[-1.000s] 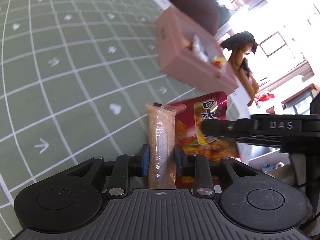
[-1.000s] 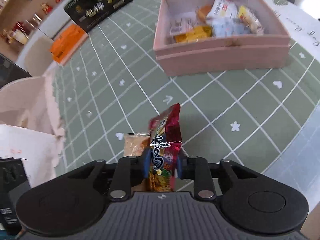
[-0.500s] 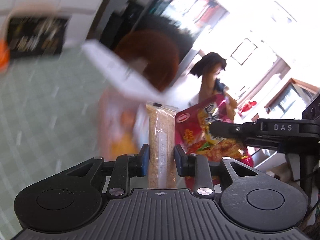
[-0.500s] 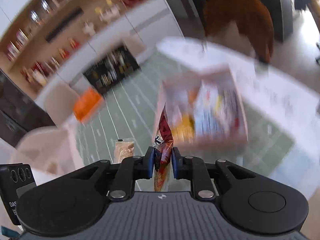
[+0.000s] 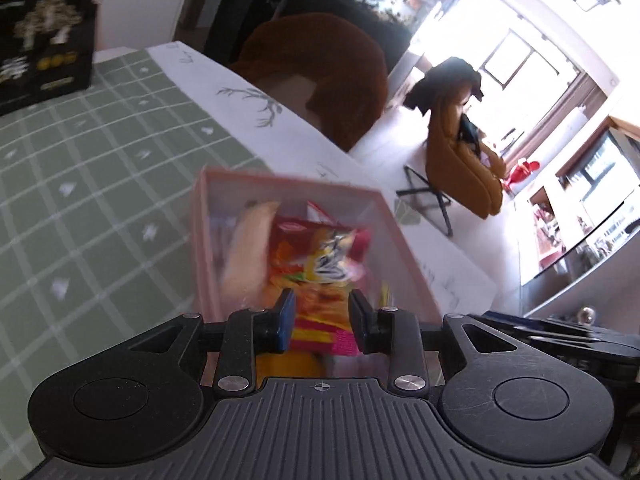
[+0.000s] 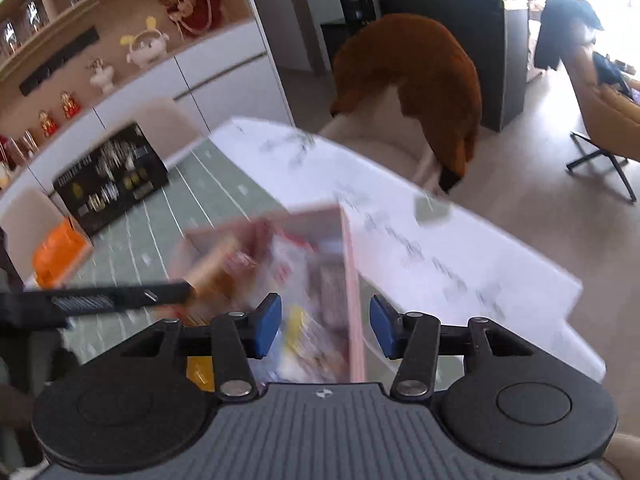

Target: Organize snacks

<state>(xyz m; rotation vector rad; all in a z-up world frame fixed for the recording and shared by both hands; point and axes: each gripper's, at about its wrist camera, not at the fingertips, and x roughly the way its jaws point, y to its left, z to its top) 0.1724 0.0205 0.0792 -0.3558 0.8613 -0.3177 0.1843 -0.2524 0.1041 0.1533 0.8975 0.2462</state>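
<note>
- The pink box (image 5: 404,248) at centre frame on the green-gridded bench (image 5: 80,184) already holds several snack packets.
- Left hand-held gripper (image 5: 320,322): jaws opening, nothing pinched; the red-orange packet (image 5: 320,256) and tan packet (image 5: 248,248) look dropped into the box.
- Right hand-held gripper (image 6: 324,326): jaws opening, empty, above the box (image 6: 352,280).
- No loose snacks show, though little of the bench is visible.

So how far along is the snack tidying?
Done: tan snack packet and red-orange snack packet show blurred inside the pink cardboard box. In hand: nothing; left gripper and right gripper hang over it, jaws opening, pads unpressed. Left: no loose snacks visible.
</note>
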